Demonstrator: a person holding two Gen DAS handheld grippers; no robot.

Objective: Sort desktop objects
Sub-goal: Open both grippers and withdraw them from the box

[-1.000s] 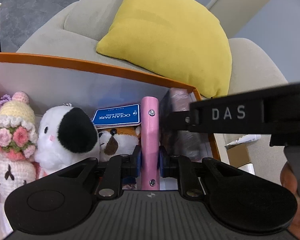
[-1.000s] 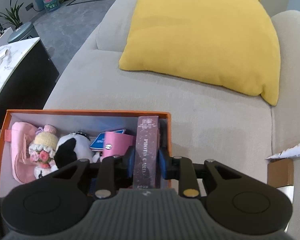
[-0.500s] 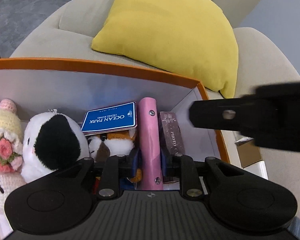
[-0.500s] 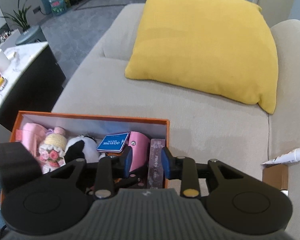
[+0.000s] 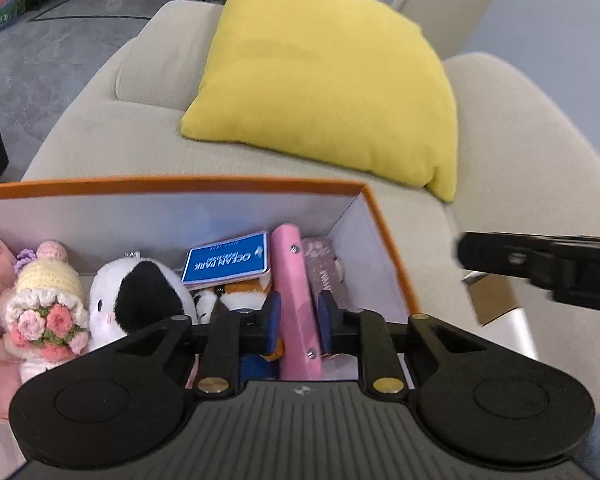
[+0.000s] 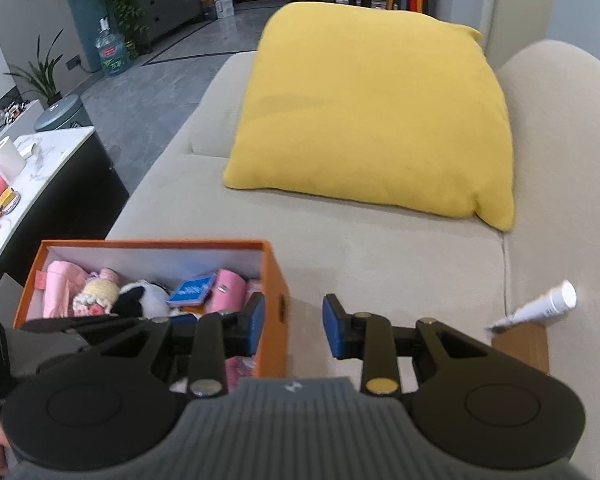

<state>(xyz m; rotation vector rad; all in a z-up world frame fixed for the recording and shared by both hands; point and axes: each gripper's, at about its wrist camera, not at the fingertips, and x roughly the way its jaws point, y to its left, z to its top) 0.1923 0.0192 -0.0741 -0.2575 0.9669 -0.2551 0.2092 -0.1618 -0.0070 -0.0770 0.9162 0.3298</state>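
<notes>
Pink flat leather case (image 5: pixel 296 300) stood at orange cardboard box's (image 5: pixel 384 232) right end | left gripper (image 5: pixel 299 316) jaws straddled it, apparently unclamped: release step | right gripper (image 6: pixel 293 330) spread, empty | next: likely white tube (image 6: pixel 544 309).

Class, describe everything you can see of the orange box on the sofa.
The orange box is an open, lidless cardboard-looking carton, orange outside and along its rim, pale inside. It sits upright on the beige sofa, holding plush toys, a blue card and an upright pink case between the left tongs. The open right tongs straddle its corner.
</notes>
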